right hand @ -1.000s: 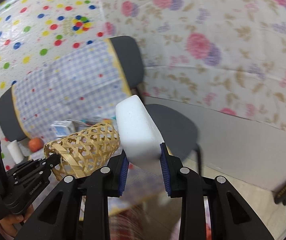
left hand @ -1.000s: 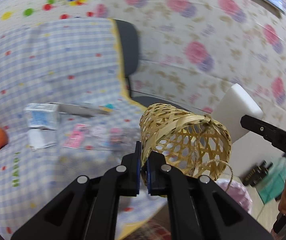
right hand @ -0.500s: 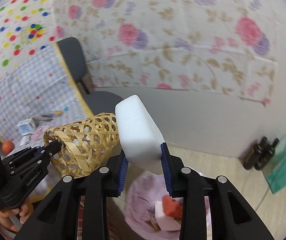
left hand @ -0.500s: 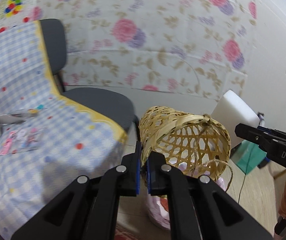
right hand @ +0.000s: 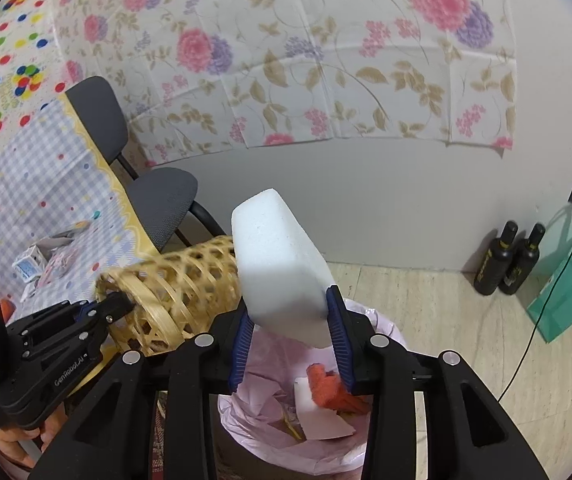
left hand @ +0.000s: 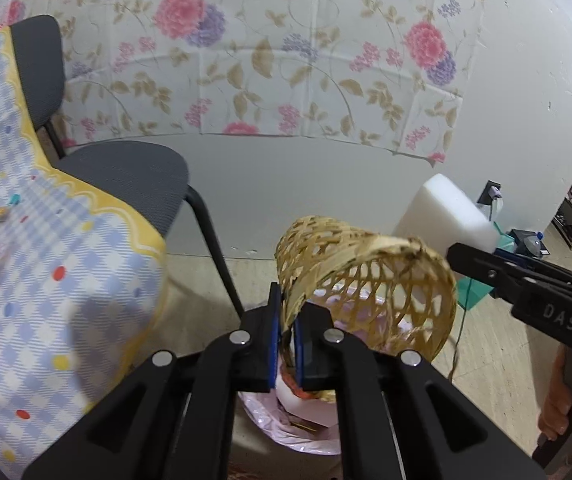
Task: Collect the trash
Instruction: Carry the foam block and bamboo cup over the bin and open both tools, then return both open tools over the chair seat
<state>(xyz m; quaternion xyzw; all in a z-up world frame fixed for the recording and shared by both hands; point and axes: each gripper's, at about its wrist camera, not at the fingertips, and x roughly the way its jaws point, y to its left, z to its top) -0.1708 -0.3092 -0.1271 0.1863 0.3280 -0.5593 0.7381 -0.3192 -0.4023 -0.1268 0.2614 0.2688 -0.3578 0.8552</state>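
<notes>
disposal step: right gripper [right hand: 290, 334] pinches foam block [right hand: 281, 268] above bin [right hand: 298, 456]; left gripper [left hand: 287, 340] pinches basket [left hand: 366, 276] rim; next, release the foam.

Trash bin [right hand: 382, 332] mostly hidden behind jaws; table items [right hand: 29, 264] blurred.

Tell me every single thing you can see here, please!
woven basket: one, tan, lying sideways, rim pinched in the left claw
foam block: one, white, squeezed in the right claw
trash bin: one, pink liner, on the floor below both claws, white and orange scraps inside
chair: one, dark grey, beside the table
table: one, blue checked cloth with yellow edge, small wrappers and a carton on it
bottles: two, black, by the wall
bag: one, teal, on the floor
person's hand: one, gripping the right handle
</notes>
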